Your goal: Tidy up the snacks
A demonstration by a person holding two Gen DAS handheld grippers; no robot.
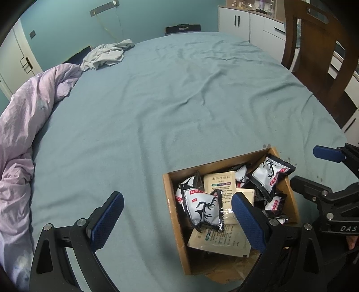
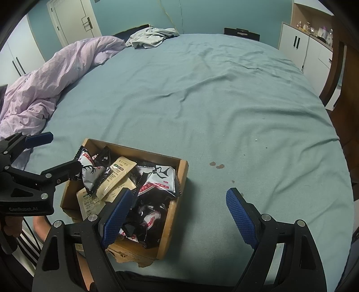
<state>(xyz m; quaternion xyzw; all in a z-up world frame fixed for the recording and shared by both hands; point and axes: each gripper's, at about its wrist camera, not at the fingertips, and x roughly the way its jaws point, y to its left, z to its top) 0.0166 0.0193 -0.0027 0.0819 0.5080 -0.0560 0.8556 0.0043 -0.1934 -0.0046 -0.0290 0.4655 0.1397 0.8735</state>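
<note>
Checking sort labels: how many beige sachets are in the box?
3 visible in the box: one propped at the middle, one just right of it, mostly covered, one flat at the near end. The dark packets may hide more.

A bed [image 1: 179, 101] with a creased grey-blue sheet fills most of both views. A lilac duvet [image 1: 24, 134] is bunched at the left edge, and a crumpled grey garment [image 2: 152, 37] lies at the upper left. The wall [image 1: 139, 20] behind is teal. White cabinets [image 1: 242, 20] stand at the upper right beside a brown wooden chair [image 1: 314, 45], and what may be a pale door [image 2: 71, 20] sits upper left.
</note>
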